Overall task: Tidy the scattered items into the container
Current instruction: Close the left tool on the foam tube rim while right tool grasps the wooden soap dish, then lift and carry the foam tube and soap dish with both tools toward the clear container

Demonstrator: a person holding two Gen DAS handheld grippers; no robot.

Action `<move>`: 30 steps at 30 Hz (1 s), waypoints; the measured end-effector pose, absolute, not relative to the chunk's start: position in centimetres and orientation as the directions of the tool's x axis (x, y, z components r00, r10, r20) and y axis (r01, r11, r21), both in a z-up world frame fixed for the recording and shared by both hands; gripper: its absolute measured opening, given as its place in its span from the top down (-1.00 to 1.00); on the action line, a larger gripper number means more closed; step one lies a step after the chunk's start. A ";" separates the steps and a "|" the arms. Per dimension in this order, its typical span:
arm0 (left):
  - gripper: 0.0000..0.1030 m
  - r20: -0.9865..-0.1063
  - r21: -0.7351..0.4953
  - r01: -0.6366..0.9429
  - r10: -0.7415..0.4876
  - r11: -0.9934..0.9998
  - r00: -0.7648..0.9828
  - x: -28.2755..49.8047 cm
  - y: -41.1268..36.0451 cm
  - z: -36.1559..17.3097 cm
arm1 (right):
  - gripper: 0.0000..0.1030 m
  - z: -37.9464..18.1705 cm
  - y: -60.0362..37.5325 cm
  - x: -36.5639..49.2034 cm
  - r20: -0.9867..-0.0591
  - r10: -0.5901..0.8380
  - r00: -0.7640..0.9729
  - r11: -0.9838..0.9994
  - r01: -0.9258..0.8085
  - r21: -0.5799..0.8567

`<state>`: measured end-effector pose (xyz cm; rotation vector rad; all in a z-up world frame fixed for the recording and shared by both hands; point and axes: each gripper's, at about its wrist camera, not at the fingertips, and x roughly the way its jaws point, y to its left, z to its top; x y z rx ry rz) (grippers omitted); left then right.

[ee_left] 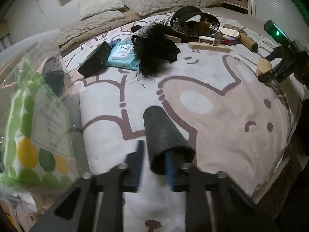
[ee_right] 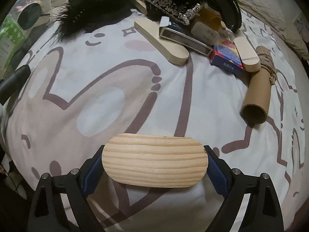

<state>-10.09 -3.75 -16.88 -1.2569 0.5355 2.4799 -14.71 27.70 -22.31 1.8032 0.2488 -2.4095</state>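
Right claw (ee_right: 155, 166) spread wide, pinching wooden block (ee_right: 154, 161) by rounded ends: stiff, light, smooth, might slip. Left claw (ee_left: 154, 166) nipped black tube (ee_left: 164, 135) wall: light, hollow, crushable.

Black cylinder (ee_left: 164, 133) off bedspread; oval pine block (ee_right: 154, 160) raised; clear container (ee_left: 29, 77) at left edge.

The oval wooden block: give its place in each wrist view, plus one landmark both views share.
Left wrist view: the oval wooden block sits at the far right edge, in the right gripper.
Right wrist view: it fills the bottom centre, between the gripper's blue pads.
Shared landmark: the black feather piece, upper middle in the left view, upper left in the right view.
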 end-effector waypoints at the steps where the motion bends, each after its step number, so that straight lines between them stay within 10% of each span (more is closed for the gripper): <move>1: 0.68 -0.814 0.188 -0.432 0.106 -0.882 -0.571 -10.3 -3.7 -16.7 | -0.82 -22.3 27.7 -14.7 -0.959 -0.001 -0.282 -0.979 0.194 -0.056; 30: 0.84 -0.809 0.102 -0.394 0.154 -0.913 -0.567 -11.4 -3.8 -14.7 | -0.82 -18.5 27.2 -16.5 -0.908 -0.077 -0.412 -0.961 0.274 -0.043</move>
